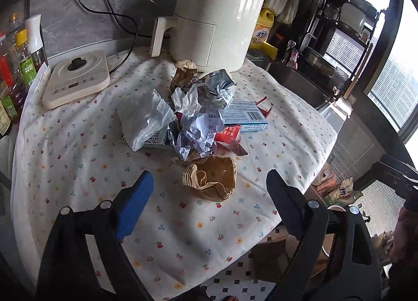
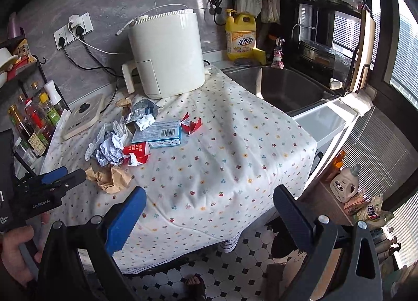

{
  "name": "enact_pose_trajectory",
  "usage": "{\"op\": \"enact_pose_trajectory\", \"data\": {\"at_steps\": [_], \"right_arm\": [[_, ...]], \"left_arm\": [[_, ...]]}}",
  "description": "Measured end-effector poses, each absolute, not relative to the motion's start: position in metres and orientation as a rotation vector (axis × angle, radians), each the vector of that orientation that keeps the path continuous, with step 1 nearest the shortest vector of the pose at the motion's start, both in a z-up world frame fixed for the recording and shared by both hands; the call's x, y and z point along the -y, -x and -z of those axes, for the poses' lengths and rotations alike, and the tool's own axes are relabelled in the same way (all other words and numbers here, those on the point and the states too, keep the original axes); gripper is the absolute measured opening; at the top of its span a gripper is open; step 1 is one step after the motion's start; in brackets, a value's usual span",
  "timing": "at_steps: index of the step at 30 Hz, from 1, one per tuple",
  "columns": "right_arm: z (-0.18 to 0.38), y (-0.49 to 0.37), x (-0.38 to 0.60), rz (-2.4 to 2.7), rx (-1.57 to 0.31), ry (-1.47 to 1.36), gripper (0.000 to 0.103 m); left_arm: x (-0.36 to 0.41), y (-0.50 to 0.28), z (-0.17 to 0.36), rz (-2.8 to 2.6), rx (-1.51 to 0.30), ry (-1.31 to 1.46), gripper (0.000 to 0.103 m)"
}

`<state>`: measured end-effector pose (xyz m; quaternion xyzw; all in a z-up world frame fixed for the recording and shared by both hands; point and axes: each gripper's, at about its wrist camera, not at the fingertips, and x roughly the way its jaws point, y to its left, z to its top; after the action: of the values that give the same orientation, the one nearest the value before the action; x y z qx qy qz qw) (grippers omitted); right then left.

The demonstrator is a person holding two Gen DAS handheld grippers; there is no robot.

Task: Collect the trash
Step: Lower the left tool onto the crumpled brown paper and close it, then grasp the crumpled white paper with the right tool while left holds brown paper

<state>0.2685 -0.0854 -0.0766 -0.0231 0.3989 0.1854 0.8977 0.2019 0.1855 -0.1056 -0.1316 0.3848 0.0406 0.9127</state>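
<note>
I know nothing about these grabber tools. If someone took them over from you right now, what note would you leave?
Left gripper: open, empty, pointed at the crumpled brown paper bag nearest the table edge.
Right gripper: open, empty, over bare floral tablecloth.
Trash pile lies mid-table: blue barcoded box, red wrapper, crumpled white paper, clear plastic bag, foil packet, in front of the white air fryer.
Done: nothing visibly collected yet.
Left: pick up every piece; I see no bin in view.

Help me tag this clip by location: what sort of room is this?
Most likely a home kitchen: a steel sink set into the counter, a white air fryer plugged in by the wall, and cooking oil and sauce bottles on a rack beside it.
</note>
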Motion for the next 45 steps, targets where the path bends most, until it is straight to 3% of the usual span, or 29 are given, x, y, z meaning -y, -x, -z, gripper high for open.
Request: {"op": "enact_pose_trajectory", "data": {"at_steps": [4,6,8,12,20,33,37,45], "right_arm": [[0.081,-0.278,0.062,-0.412,-0.838,0.064,0.095],[0.083,-0.283,0.050,-0.429,-0.845,0.071,0.093],[0.084,-0.288,0.037,-0.443,-0.852,0.075,0.093],[0.091,-0.293,0.011,-0.498,-0.875,0.087,0.091],[0.103,-0.305,-0.048,-0.658,-0.916,0.135,0.071],[0.130,-0.334,-0.125,-0.768,-0.954,0.230,0.052],[0.141,-0.342,-0.132,-0.787,-1.014,0.214,0.013],[0.111,-0.322,-0.114,-0.785,-0.917,0.232,0.009]], "left_arm": [[-0.192,-0.219,0.117,-0.040,-0.828,0.291,0.059],[-0.197,-0.226,0.125,-0.020,-0.865,0.307,0.022],[-0.203,-0.229,0.131,-0.010,-0.888,0.326,0.008],[-0.209,-0.221,0.127,0.018,-0.861,0.324,0.007],[-0.243,-0.193,0.110,-0.048,-0.803,0.374,0.006],[-0.300,-0.139,0.103,-0.239,-0.744,0.449,0.006],[-0.308,-0.131,0.102,-0.251,-0.730,0.469,0.006],[-0.307,-0.132,0.097,-0.254,-0.702,0.470,0.006]]}}
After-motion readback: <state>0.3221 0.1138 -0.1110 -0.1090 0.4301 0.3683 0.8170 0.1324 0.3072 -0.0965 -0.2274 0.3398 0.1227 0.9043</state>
